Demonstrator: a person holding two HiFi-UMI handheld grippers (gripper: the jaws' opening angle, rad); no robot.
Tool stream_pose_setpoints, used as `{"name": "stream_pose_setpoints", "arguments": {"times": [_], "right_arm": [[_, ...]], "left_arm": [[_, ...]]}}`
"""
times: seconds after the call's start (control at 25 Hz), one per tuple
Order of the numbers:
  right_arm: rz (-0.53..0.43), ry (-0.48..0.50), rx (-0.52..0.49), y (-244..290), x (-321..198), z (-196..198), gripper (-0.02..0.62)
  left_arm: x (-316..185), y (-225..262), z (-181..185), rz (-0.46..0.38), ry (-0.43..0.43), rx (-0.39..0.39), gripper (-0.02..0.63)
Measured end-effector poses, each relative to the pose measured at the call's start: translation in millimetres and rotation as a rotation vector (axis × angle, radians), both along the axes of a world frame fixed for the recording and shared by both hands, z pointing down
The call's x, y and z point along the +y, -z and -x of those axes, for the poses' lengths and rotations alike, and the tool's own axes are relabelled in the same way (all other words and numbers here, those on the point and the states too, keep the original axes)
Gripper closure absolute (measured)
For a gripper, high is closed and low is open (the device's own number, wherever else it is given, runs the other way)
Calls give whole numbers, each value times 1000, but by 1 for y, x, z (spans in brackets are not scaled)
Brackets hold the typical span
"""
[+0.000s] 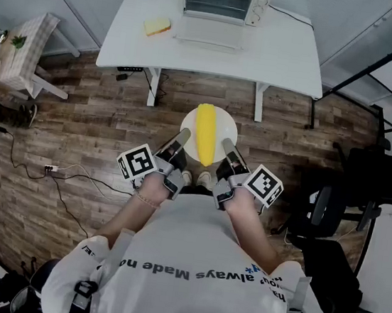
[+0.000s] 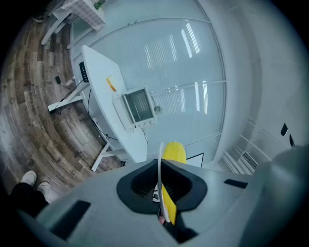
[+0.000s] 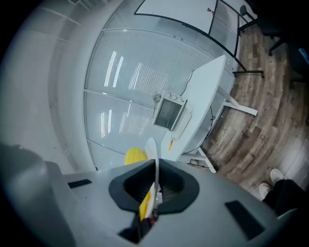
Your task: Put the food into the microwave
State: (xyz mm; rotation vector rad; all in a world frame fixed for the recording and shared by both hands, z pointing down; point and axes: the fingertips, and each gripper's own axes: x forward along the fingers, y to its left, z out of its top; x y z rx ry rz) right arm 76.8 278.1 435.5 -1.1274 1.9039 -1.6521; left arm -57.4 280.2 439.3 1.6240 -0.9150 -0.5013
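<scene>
1. Progress: the food [image 1: 205, 133], a long yellow piece, lies on a white plate [image 1: 188, 125] that is carried in the air, well short of the microwave [image 1: 218, 1]. By this judgement, the pick-up is done; the approach and the loading are not.
2. The microwave stands at the back of the white surface [image 1: 281, 56]. Its door [image 1: 208, 33] appears to be lowered open toward the person.
3. The left gripper [image 1: 178, 143] is clenched on the plate's rim, on the side away from the microwave. In the left gripper view the rim [image 2: 160, 183] runs edge-on between the jaws, with the food [image 2: 174, 152] just beyond.
4. The right gripper [image 1: 227, 151] is clamped on the same near rim, beside the left one. The right gripper view shows the rim [image 3: 153, 159] pinched the same way.
5. A smaller yellow item [image 1: 157, 26] lies on the surface, left of the microwave door.
6. Remaining: close the gap to the microwave and slide the plate in.
</scene>
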Motion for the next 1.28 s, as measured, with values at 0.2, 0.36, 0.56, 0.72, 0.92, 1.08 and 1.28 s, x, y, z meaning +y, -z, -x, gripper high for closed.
{"name": "stream_pose_setpoints", "arguments": {"times": [0.2,0.36,0.56,0.72,0.92,1.08,1.28], "right_arm": [[0,0,2,1,-2,7,574],[0,1,17,2,-4,18,574],[-5,-11,24,0,-5,33,572],[2,-13,22,-5,-7,44,572],[10,-22,16,-8,-18,50,572],[10,-31,16,-10,-36,48,572],[20,-41,5,-13,-62,42,572]], "left_arm": [[-11,25,-9,-41,-7,70,589],[-10,15,9,-16,-12,5,589],[-13,24,16,-44,-19,86,589],[-13,5,39,6,-28,-39,589],[-25,5,41,9,-35,-15,589],[-43,2,41,9,-44,-31,589],[-70,3,33,9,-42,-9,589]]}}
